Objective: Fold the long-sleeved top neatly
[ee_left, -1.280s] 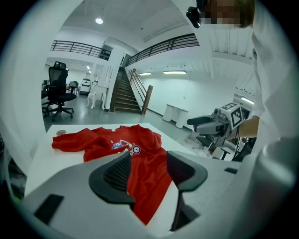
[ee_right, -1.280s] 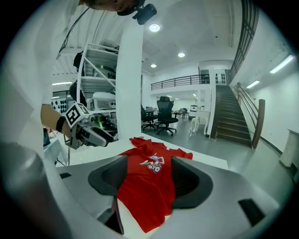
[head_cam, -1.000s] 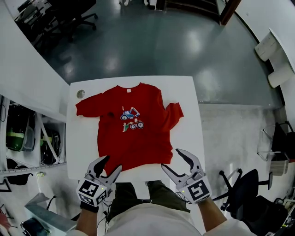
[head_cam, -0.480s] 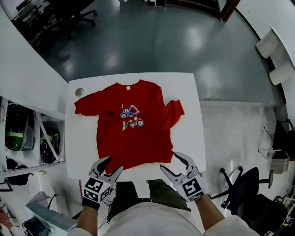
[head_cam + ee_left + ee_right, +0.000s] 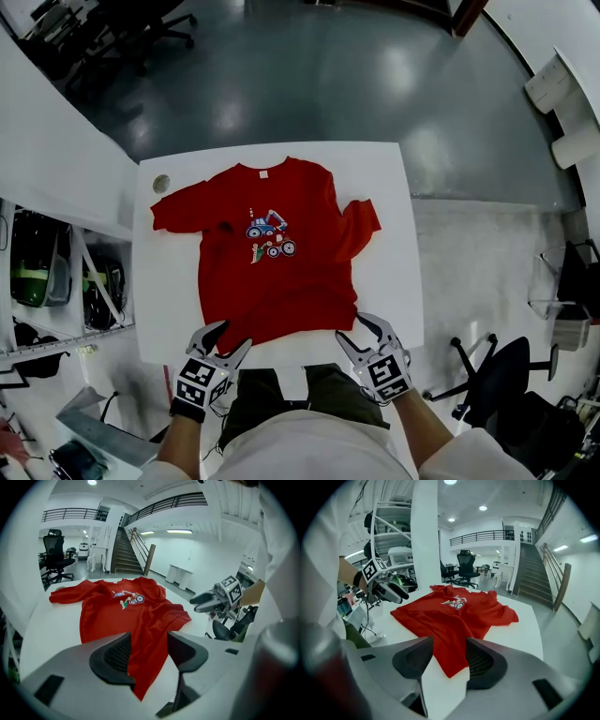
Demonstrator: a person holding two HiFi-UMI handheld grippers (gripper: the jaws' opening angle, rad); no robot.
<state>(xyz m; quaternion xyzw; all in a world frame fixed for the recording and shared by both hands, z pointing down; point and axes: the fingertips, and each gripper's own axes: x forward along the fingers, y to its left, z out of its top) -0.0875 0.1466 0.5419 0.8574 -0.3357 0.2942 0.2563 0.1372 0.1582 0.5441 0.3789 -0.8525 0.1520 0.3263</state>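
A red top [image 5: 272,248] with a vehicle print lies flat on the white table [image 5: 389,202], collar at the far side, hem towards me. My left gripper [image 5: 225,337] hovers at the hem's near left corner. In the left gripper view that corner of the red top [image 5: 140,634] lies between the spread jaws of the left gripper [image 5: 149,653], untouched by the pads. My right gripper [image 5: 356,330] is at the hem's near right corner. Its jaws are closing, and the corner of the red top [image 5: 452,656] lies between the jaws of the right gripper [image 5: 450,660] with gaps on both sides.
A small round object [image 5: 161,184] sits at the table's far left corner. A shelf rack [image 5: 56,281] stands left of the table, and office chairs [image 5: 497,384] stand at the right. My legs are at the table's near edge.
Both grippers have sunk towards the near hem of the top. The right gripper's jaws have narrowed; the left ones look unchanged.
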